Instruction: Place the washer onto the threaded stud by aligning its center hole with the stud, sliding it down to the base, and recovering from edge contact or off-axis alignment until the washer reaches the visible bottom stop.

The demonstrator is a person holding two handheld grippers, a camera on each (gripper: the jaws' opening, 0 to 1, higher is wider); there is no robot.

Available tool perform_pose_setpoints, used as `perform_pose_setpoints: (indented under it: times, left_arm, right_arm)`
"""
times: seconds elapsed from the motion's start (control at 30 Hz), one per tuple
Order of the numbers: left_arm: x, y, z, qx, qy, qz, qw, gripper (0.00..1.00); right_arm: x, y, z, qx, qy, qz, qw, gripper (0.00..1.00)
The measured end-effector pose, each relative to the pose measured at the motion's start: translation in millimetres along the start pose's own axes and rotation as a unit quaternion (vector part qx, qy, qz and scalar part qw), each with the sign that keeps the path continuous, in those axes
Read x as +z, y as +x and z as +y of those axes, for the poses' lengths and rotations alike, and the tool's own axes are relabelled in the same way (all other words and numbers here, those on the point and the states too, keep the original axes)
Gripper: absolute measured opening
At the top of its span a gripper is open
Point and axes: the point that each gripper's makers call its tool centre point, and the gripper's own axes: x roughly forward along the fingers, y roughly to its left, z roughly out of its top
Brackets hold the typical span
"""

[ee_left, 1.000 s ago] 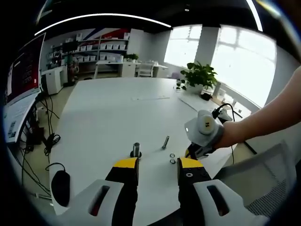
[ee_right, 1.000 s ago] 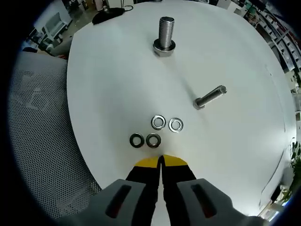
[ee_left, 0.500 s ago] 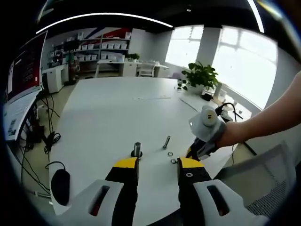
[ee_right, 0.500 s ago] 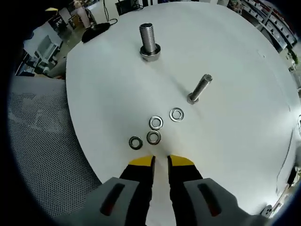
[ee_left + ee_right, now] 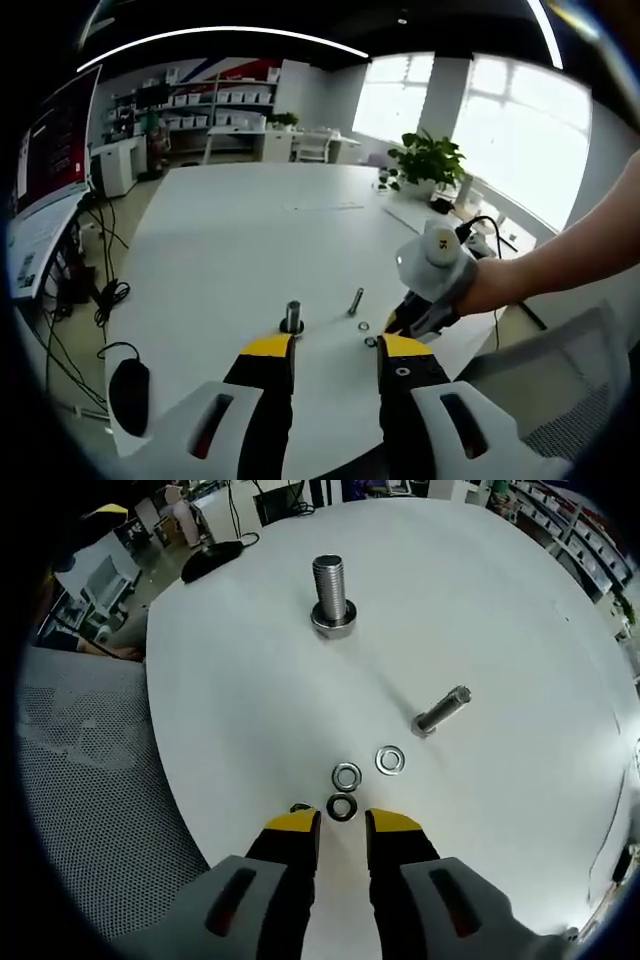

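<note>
Pickup step: right gripper [image 5: 342,822], jaws slightly spread, hovers over a washer [image 5: 341,807] (probably the nearest of 4); next, pinch it, then carry to the stud [image 5: 331,593]; left gripper [image 5: 335,352] spread, idle.

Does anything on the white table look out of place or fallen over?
One bolt lies on its side on the table, while the threaded stud stands upright on its head. Near the right gripper, the washers lie loose and flat. Nothing looks damaged.

Shiny metal washers [image 5: 347,776] and threaded stud [image 5: 331,597]; matt white table [image 5: 240,710].
</note>
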Motion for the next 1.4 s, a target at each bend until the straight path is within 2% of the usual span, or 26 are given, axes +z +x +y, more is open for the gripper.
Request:
perform_pose_setpoints:
  times: [0.03,0.1,0.2,0.43,0.57,0.67,0.93,0.97,1.4]
  left_arm:
    - [0.3,-0.2,-0.4,0.0,0.0,0.0,1.0,0.31]
    - [-0.5,0.1,-0.3,0.0,0.001,0.0,1.0,0.31]
    - [-0.6,-0.1,0.2,0.0,0.001,0.0,1.0,0.31]
    - [-0.6,-0.1,1.8,0.002,0.001,0.0,1.0,0.31]
    - [-0.5,0.0,0.4,0.001,0.003,0.0,1.0,0.31]
    - [-1.1,1.0,0.2,0.0,0.005,0.001,1.0,0.31]
    - [-1.0,0.9,1.6,0.0,0.004,0.001,1.0,0.31]
    - [-0.9,1.0,1.5,0.0,0.004,0.001,1.0,0.31]
    - [1.7,0.9,1.2,-0.001,-0.003,-0.002,1.0,0.31]
  right_arm:
    - [1.8,8.3,-6.2,-0.001,-0.003,0.001,1.0,0.21]
    - [-1.9,-5.1,8.2,-0.002,-0.006,0.006,1.0,0.2]
    - [1.3,9.0,-7.3,-0.004,-0.012,0.007,0.9999,0.19]
    - [-0.9,3.7,-1.8,-0.011,-0.06,0.022,0.9979,0.18]
    - [1.9,12.5,-6.9,-0.012,-0.073,0.026,0.9969,0.18]
    - [0.8,5.6,-0.5,-0.011,-0.094,0.028,0.9951,0.18]
    - [-1.1,8.2,-2.1,-0.003,-0.12,0.028,0.9924,0.16]
    - [-1.3,0.3,2.9,-0.002,-0.124,0.027,0.9919,0.16]
    - [-4.8,1.3,1.2,-0.003,-0.13,0.03,0.9911,0.15]
